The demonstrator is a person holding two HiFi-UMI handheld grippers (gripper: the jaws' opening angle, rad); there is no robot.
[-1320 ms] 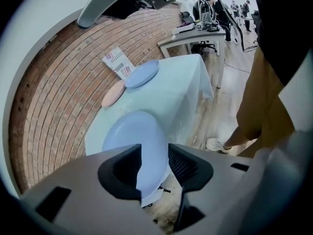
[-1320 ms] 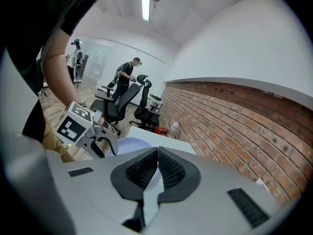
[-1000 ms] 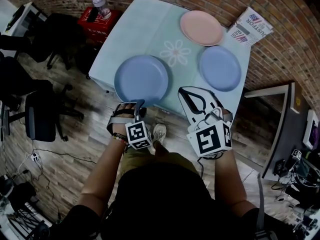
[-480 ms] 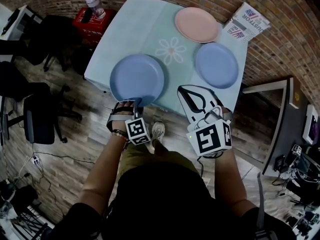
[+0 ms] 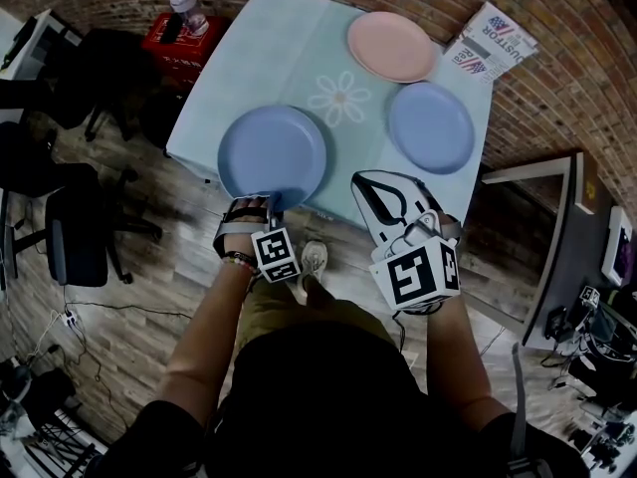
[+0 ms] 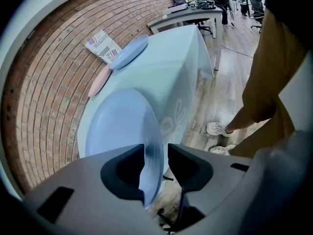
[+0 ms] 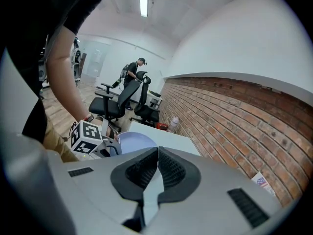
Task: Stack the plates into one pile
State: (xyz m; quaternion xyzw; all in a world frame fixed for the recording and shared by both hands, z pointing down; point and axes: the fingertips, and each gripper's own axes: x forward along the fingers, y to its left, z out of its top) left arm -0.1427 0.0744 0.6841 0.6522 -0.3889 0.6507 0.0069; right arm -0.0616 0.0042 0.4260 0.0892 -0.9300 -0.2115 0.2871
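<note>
A large blue plate (image 5: pixel 272 152) lies at the near left of the pale green tablecloth (image 5: pixel 289 53). My left gripper (image 5: pixel 272 204) is at its near rim. In the left gripper view the large blue plate's rim (image 6: pixel 152 158) runs between the jaws of the left gripper (image 6: pixel 156 151), which are closed in on it. A smaller blue plate (image 5: pixel 431 126) and a pink plate (image 5: pixel 390 47) lie apart at the far right. My right gripper (image 5: pixel 373 189) hovers at the table's near edge, shut and empty, its pads together (image 7: pixel 157 153).
A folded newspaper (image 5: pixel 490 43) lies on the table's far right corner. A red box (image 5: pixel 181 36) with a bottle (image 5: pixel 182 1) stands left of the table. Office chairs (image 5: pixel 80 232) stand to the left and a desk (image 5: pixel 557 247) to the right. A brick wall runs behind.
The left gripper has edged forward onto the large blue plate's near rim. The plates and the right gripper have stayed put; the view shifted slightly.
</note>
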